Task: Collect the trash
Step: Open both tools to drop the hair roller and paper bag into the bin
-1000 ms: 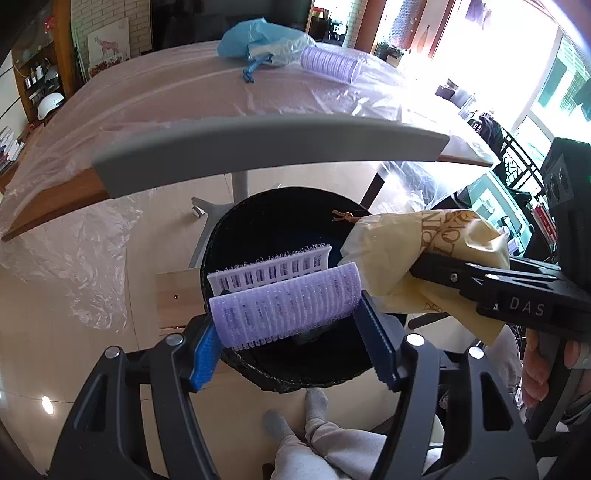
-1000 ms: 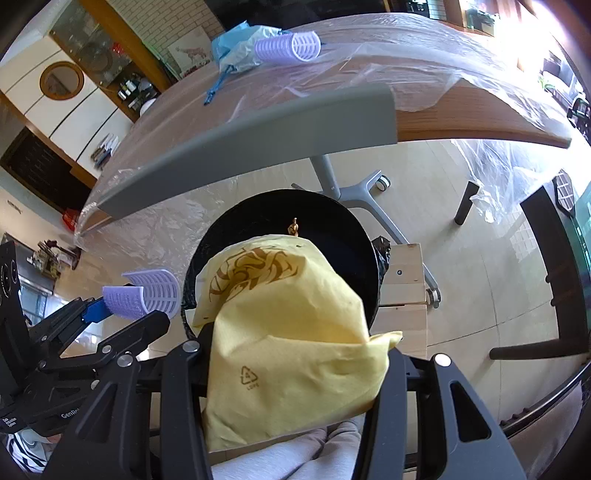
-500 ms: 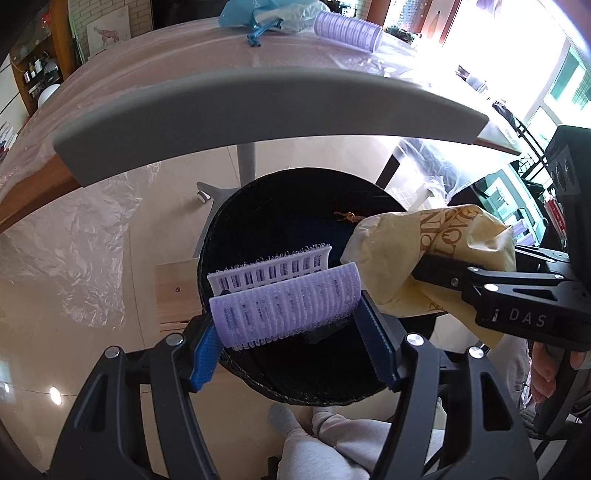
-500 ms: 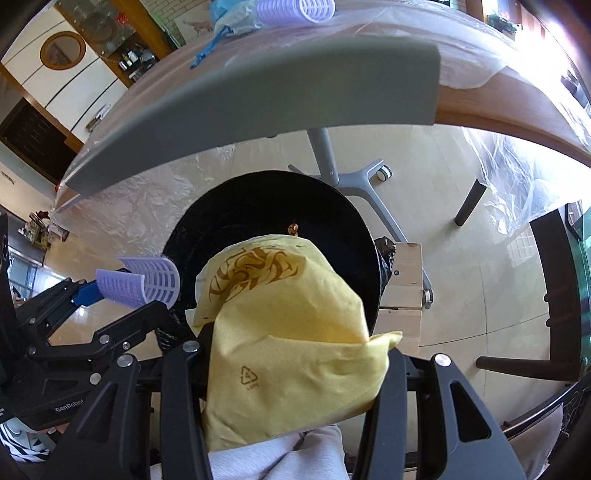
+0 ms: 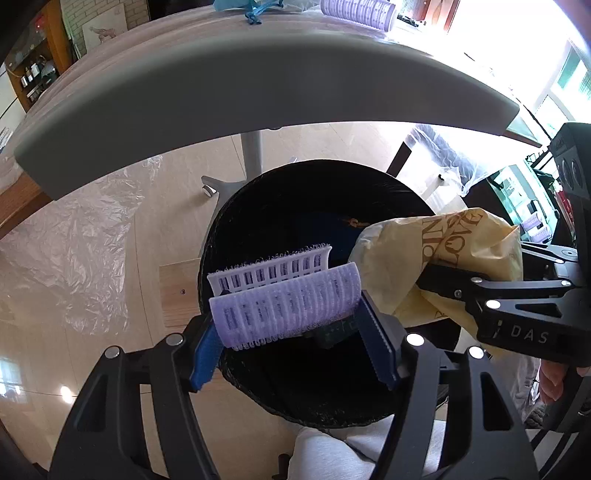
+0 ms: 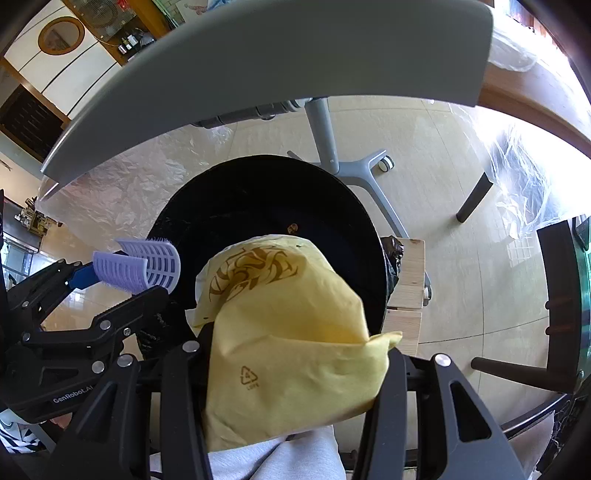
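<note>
My left gripper [image 5: 291, 325] is shut on a flattened purple hair roller [image 5: 284, 299] and holds it over the near rim of a round black trash bin [image 5: 295, 206]. My right gripper [image 6: 291, 354] is shut on a crumpled yellow bag with a brown logo [image 6: 288, 325], held above the bin [image 6: 258, 184]. The yellow bag [image 5: 443, 258] shows at the right in the left wrist view. The roller [image 6: 144, 266] shows at the left in the right wrist view. A small brown scrap [image 5: 352, 222] lies inside the bin.
A grey table edge [image 5: 258, 81] arches just above the bin. On the table lie another purple roller [image 5: 354, 9] and a blue bag [image 5: 251, 7]. A grey table leg with casters [image 6: 343, 162] and a wooden board [image 6: 410, 273] stand beside the bin. My grey-clad legs [image 6: 277, 458] are below.
Both grippers have dropped lower and closer to the bin, under the level of the table edge. Each still holds its item; neither jaw has moved.
</note>
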`<state>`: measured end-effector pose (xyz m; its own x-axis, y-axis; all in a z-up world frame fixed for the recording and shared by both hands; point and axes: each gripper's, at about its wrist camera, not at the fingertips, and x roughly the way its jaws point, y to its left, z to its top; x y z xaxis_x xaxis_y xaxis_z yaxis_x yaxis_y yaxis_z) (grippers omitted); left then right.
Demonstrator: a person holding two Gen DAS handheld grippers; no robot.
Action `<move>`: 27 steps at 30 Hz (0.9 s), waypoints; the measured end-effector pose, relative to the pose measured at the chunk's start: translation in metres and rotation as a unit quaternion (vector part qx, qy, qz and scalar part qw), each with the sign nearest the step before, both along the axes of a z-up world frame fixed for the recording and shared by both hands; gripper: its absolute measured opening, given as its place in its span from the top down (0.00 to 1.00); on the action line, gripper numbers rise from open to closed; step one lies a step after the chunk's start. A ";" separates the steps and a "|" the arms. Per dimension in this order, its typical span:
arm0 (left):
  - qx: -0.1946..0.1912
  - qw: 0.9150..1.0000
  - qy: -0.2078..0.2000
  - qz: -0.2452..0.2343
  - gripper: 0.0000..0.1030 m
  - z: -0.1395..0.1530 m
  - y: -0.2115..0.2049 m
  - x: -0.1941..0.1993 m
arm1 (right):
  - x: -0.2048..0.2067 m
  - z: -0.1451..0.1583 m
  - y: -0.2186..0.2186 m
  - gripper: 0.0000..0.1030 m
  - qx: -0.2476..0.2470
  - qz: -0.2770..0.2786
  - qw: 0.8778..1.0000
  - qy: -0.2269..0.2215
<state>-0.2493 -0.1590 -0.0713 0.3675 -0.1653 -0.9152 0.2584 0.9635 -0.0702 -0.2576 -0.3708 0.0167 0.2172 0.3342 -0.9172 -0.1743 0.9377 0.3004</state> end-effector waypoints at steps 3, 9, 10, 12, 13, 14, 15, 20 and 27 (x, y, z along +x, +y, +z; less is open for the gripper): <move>-0.001 1.000 0.004 -0.007 0.34 -0.001 -0.001 0.004 | 0.002 0.000 -0.002 0.48 0.000 -0.005 1.000 0.002; -0.003 1.000 0.008 -0.007 0.25 -0.002 -0.002 0.007 | 0.002 0.000 -0.008 0.35 0.005 -0.018 1.000 0.007; -0.002 1.000 0.009 -0.007 0.25 -0.002 -0.002 0.007 | 0.001 -0.001 -0.008 0.34 0.005 -0.019 1.000 0.008; -0.003 1.000 0.012 -0.005 0.25 -0.003 -0.001 0.008 | 0.000 0.000 -0.010 0.29 0.007 -0.021 1.000 0.011; -0.004 1.000 0.013 -0.004 0.25 -0.003 -0.001 0.008 | 0.000 0.000 -0.010 0.29 0.008 -0.022 1.000 0.012; -0.004 1.000 0.014 -0.003 0.25 -0.003 0.000 0.007 | -0.001 0.000 -0.012 0.27 0.010 -0.023 1.000 0.013; -0.003 1.000 0.014 -0.002 0.24 -0.003 0.000 0.007 | -0.001 0.001 -0.013 0.27 0.010 -0.024 1.000 0.013; -0.006 1.000 0.007 0.003 0.24 0.005 0.004 0.000 | -0.007 0.016 -0.022 0.26 0.009 -0.022 1.000 -0.003; -0.035 0.998 -0.038 0.027 0.15 0.051 0.011 -0.016 | -0.025 0.075 -0.034 0.16 0.019 -0.006 0.996 -0.089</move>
<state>-0.2651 -0.1481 -0.0200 0.4449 -0.2064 -0.8715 0.2142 0.9694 -0.1203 -0.2828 -0.4050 0.0916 0.3793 0.3638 -0.8508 -0.2169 0.9288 0.3004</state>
